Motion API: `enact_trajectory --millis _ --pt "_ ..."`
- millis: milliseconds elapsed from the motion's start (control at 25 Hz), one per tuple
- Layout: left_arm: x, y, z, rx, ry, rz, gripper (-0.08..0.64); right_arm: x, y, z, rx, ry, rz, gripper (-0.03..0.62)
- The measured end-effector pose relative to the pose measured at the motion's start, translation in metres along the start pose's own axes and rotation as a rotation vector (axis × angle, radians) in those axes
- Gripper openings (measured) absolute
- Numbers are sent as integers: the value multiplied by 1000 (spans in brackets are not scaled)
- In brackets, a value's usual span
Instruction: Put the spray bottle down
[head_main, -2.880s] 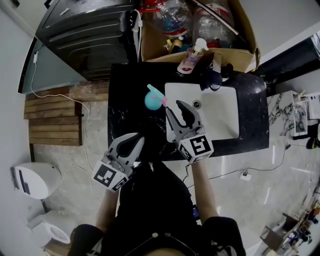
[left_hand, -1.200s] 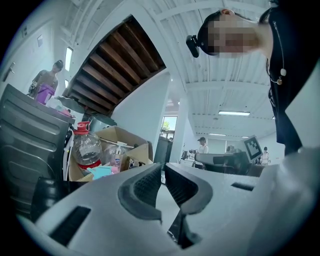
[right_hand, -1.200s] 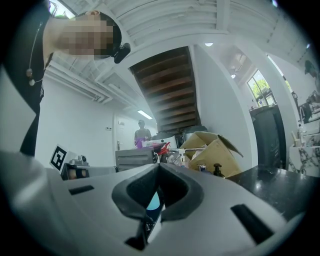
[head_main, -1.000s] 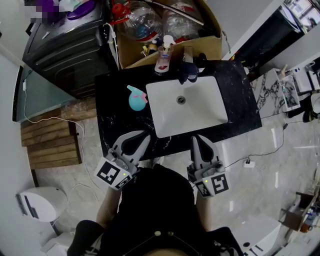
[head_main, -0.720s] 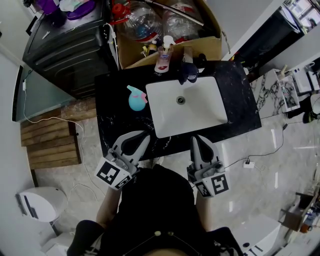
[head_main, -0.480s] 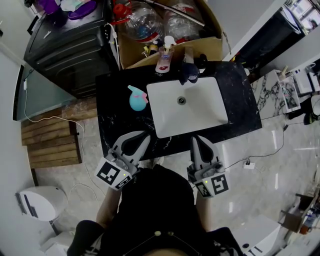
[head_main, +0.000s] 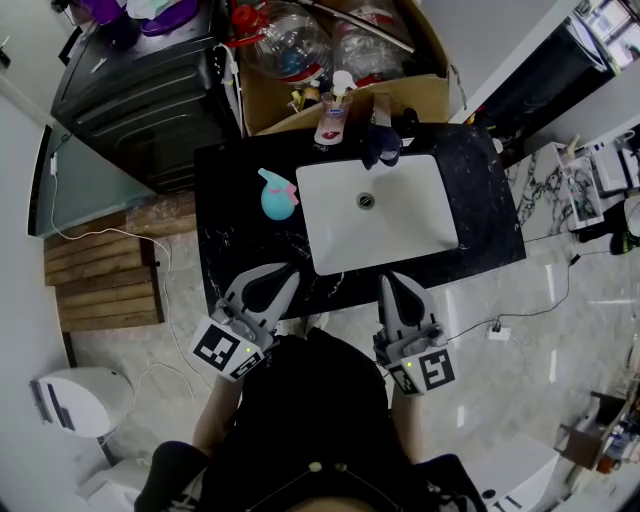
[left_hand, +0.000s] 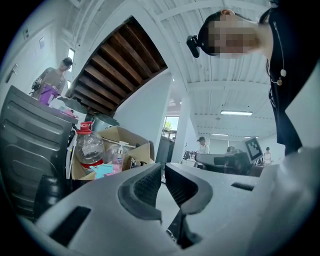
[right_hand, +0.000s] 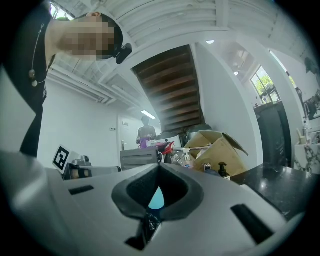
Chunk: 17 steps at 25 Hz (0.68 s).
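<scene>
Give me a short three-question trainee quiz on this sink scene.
1. True or false: the spray bottle stands inside the sink.
2. The right gripper's jaws are: A) shut, holding nothing; B) shut on the bottle; C) wide open.
3. Fill in: the bottle stands upright on the black ____, just left of the sink.

Key: 1 false; 2 A; 3 counter.
</scene>
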<state>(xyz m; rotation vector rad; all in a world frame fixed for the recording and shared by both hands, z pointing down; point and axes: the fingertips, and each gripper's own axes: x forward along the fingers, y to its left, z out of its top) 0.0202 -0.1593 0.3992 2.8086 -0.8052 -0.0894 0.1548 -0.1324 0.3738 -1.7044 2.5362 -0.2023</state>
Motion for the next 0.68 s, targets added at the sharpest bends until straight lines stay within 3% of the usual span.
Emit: enact_trajectory --millis 680 --pt "-5 -1 -7 -14 16 29 28 3 8 -10 -37 63 40 2"
